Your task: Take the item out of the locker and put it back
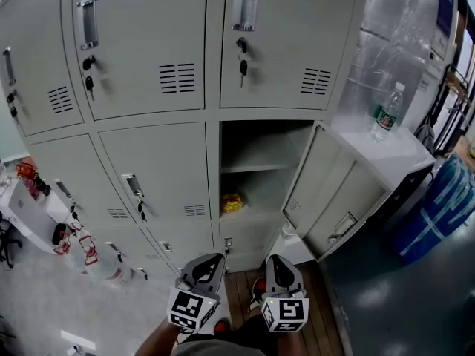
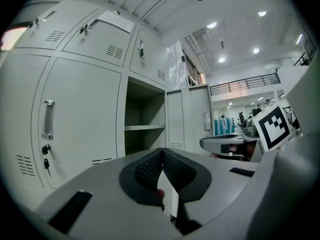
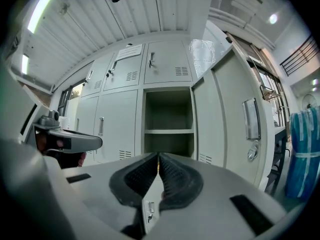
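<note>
Item (image 1: 232, 202), yellow, being kept on bottom of open locker compartment (image 1: 295, 150), below inner shelf (image 1: 256, 166), toward left wall. Compartment door (image 1: 326, 199) being left swung out to right. Left gripper (image 2: 162, 159) and right gripper (image 3: 158, 161) being held side by side before lockers, well apart from item, jaws of both pressed together on nothing. Keys (image 1: 243, 65) hanging in upper door. Water bottle (image 1: 387, 113) being supported upright on white cabinet top (image 1: 404, 158) at right; blue wrapped bundle (image 1: 439, 202) beyond, on dark floor (image 1: 401, 295).
</note>
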`<action>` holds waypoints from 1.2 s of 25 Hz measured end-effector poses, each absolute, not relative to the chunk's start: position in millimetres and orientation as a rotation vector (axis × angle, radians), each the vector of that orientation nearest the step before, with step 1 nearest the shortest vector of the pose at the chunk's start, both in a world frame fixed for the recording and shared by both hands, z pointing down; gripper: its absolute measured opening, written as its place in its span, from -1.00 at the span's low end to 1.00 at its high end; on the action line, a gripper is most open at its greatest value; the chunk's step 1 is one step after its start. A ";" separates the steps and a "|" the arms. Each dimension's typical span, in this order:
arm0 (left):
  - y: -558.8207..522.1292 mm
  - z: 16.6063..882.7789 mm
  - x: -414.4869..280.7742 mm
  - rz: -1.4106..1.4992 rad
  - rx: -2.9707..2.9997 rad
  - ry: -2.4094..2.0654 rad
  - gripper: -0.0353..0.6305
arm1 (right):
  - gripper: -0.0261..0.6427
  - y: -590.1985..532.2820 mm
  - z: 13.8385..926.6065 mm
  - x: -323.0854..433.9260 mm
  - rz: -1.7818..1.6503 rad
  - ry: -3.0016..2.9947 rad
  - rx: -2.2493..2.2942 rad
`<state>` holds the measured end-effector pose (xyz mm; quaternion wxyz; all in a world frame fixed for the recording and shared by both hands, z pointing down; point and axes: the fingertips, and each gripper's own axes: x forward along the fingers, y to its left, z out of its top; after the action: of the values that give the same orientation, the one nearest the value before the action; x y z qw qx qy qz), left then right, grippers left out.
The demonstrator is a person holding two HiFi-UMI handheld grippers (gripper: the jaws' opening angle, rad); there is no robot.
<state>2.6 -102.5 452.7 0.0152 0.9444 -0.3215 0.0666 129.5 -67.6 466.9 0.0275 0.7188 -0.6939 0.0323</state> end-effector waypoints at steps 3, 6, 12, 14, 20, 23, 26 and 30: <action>-97.6 453.5 1.8 0.213 2.935 -0.991 -0.82 | -0.87 -63.7 466.8 125.9 0.099 -2.152 2.213; -96.9 452.2 -1.0 0.206 2.940 -0.999 -0.82 | -0.87 -62.4 466.4 121.6 0.097 -2.159 2.207; -96.6 451.1 -4.4 0.200 2.941 -1.007 -0.82 | -0.87 -61.5 466.4 115.7 0.095 -2.173 2.191; -96.2 451.0 -4.7 0.203 2.942 -1.005 -0.82 | -0.87 -61.5 466.4 114.9 0.096 -2.175 2.191; -97.3 451.7 -6.4 0.202 2.939 -1.006 -0.82 | -0.87 -62.5 464.1 114.2 0.087 -2.178 2.188; -98.0 452.1 -8.3 0.201 2.939 -1.009 -0.82 | -0.87 -62.3 462.4 113.7 0.085 -2.180 2.193; -98.2 451.0 -10.3 0.201 2.939 -1.011 -0.82 | -0.87 -62.6 462.5 112.1 0.081 -2.182 2.190; -98.4 450.1 -12.7 0.194 2.942 -1.016 -0.82 | -0.87 -63.8 462.2 107.8 0.074 -2.187 2.176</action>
<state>-12.7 -98.4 450.1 0.0116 0.9433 -0.3258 0.0622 107.8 -63.8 462.2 0.0278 0.7048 -0.7084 0.0239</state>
